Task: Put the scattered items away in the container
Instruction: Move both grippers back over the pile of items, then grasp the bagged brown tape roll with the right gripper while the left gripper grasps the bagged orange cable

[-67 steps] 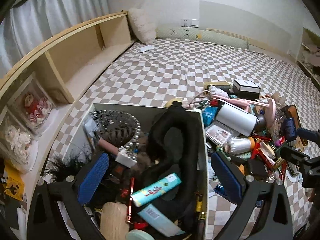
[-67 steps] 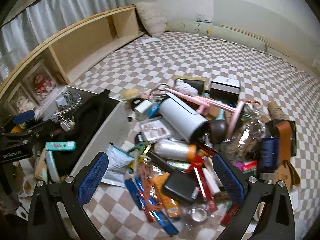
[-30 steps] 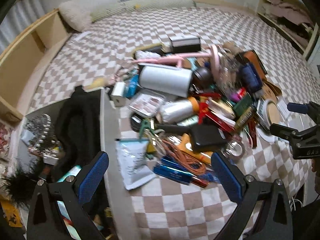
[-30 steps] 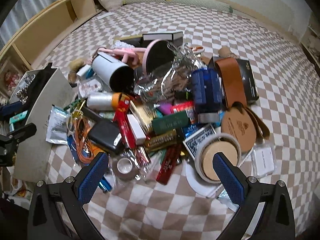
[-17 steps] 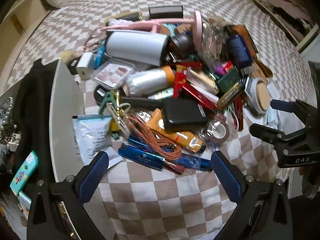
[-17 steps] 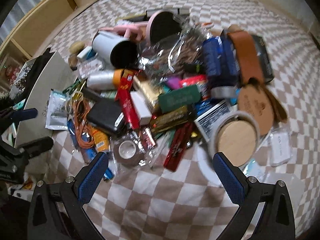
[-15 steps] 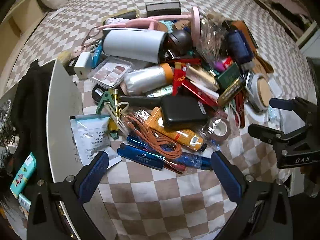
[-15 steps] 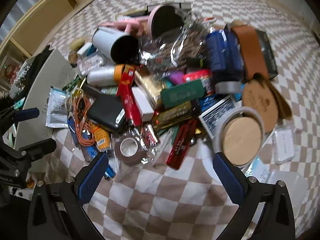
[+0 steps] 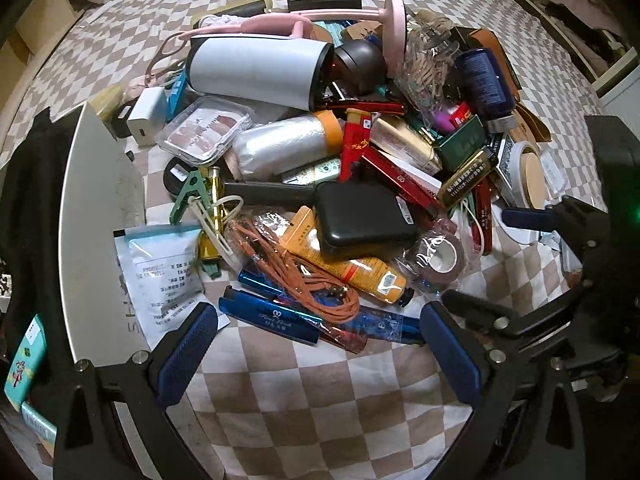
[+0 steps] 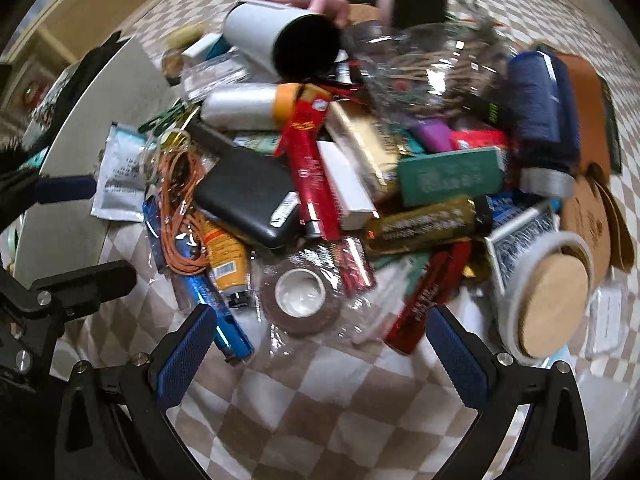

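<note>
Checked bed (image 9: pixel 328 408) is holding the pile (image 9: pixel 352 184) | box (image 9: pixel 100 216) is sitting left, partly full | both grippers (image 9: pixel 318 354) (image 10: pixel 320 354) are now gaping over the pile, having swung off the box | picking looks next

Matt black power bank (image 9: pixel 364 216), glossy blue metallic box (image 9: pixel 272 314), checked cloth bedcover (image 9: pixel 304 396), cork-topped lid (image 10: pixel 554 300).

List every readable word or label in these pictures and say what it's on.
"SH", sideways and partly cut off: container wall.
Too small or blurred to read: print on the sachet, blue case, gold box, red box, green box.
</note>
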{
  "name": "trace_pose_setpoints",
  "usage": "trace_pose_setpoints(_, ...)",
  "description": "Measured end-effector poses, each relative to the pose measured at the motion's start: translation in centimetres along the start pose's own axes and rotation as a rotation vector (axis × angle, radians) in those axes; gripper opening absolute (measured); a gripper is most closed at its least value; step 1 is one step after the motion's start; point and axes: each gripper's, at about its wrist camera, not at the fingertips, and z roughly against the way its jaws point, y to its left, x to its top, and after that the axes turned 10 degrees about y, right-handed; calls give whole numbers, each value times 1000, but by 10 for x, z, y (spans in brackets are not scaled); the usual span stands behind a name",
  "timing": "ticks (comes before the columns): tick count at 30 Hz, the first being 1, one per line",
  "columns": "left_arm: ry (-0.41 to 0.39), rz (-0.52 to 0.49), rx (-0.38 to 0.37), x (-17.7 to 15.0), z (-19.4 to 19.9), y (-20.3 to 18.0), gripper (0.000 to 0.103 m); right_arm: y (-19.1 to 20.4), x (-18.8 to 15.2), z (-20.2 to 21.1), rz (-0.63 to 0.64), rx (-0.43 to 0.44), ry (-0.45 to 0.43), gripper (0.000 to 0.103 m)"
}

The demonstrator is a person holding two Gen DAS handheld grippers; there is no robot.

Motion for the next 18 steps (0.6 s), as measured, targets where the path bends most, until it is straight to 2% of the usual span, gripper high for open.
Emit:
trace_pose_setpoints(2, 1, -3, -5, 0, 0, -1, 101, 7, 2, -3, 33, -17, 2, 102)
trace_pose_setpoints(4, 1, -5, -8, 0, 0, 0, 101, 12, 3, -6, 56, -32, -1, 87)
trace_pose_setpoints(5, 1, -4, -8, 0, 0, 0, 101, 14, 3, -7, 60, -37, 0, 72)
trace_pose_setpoints(6, 2, -4, -9, 0, 0, 1, 101, 15, 4, -10, 60, -42, 6, 68)
trace_pose_setpoints(14, 10, 22, -17, 2, -2, 10, 101, 27, 2, -27, 126, -90, 50, 67)
trace_pose_setpoints(16, 13, 38, -23, 3, -4, 13, 101, 27, 1, -27, 130, -87, 55, 57)
trace_pose_setpoints(18, 20, 55, -31, 4, -7, 15, 101, 26, -1, -27, 133, -85, 61, 52)
